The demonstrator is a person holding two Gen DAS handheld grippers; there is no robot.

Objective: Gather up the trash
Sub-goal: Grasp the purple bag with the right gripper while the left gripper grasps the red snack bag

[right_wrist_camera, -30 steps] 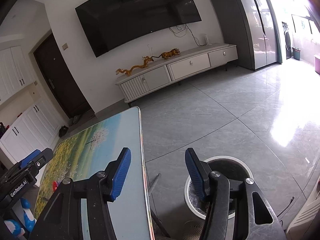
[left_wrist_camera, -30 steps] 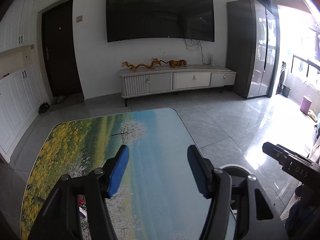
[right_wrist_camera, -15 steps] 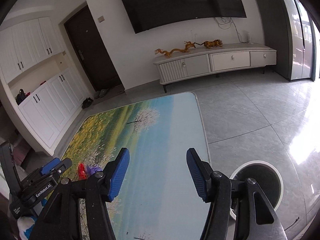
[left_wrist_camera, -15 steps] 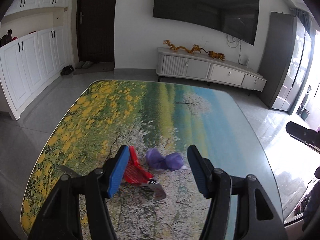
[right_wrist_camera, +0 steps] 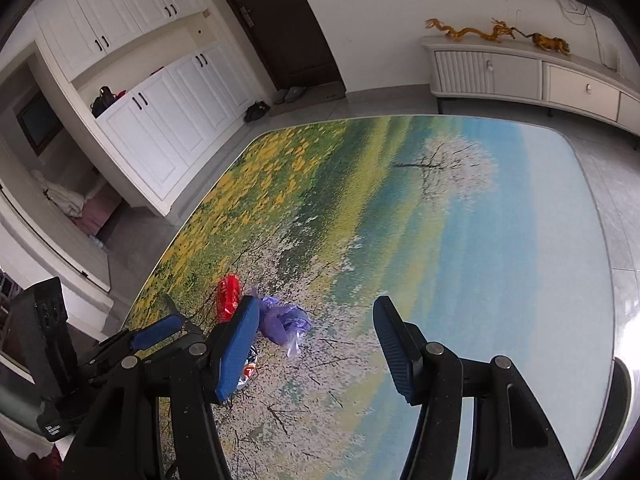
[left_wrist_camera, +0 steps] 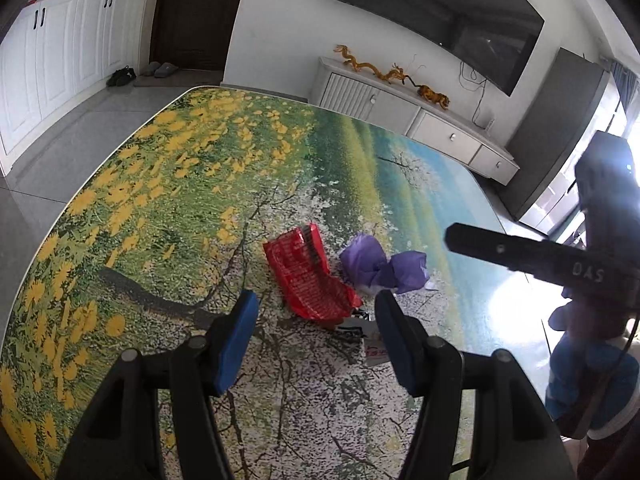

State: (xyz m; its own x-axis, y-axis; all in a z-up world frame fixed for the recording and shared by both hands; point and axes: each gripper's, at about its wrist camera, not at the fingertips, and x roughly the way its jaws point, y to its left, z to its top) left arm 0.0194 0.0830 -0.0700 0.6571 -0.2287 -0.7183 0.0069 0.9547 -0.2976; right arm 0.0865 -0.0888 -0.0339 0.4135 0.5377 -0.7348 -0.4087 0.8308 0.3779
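On the near part of the table, a landscape-printed top, the trash lies in one small cluster, and both claws hang above it with nothing in them. Taken from the left: the left claw stands about half open, its blue pads clear of everything, tilted down at the table. Just ahead of it, slightly right of its centre line, lies the red wrapper, a flat crinkled packet whose long axis runs away from the claw and a little to the left, its near end almost between the fingertips. A small white printed scrap sits at that near end, close against the right-hand pad, partly hidden by it. Right of the wrapper, just beside it and perhaps touching, is the purple bag, a knotted twist of thin plastic lying crosswise.

The right claw, also about half open and empty, points at bare table; the purple bag lies off to its left, right by its left pad, with the red wrapper beyond that and partly hidden. The dark arc low at the right edge of the right wrist view may be a bin, but too little of it shows to tell.

My judgement: the left claw is nearer and better lined up, so the wrapper is its natural pick. The right claw would have to swing left for the bag.
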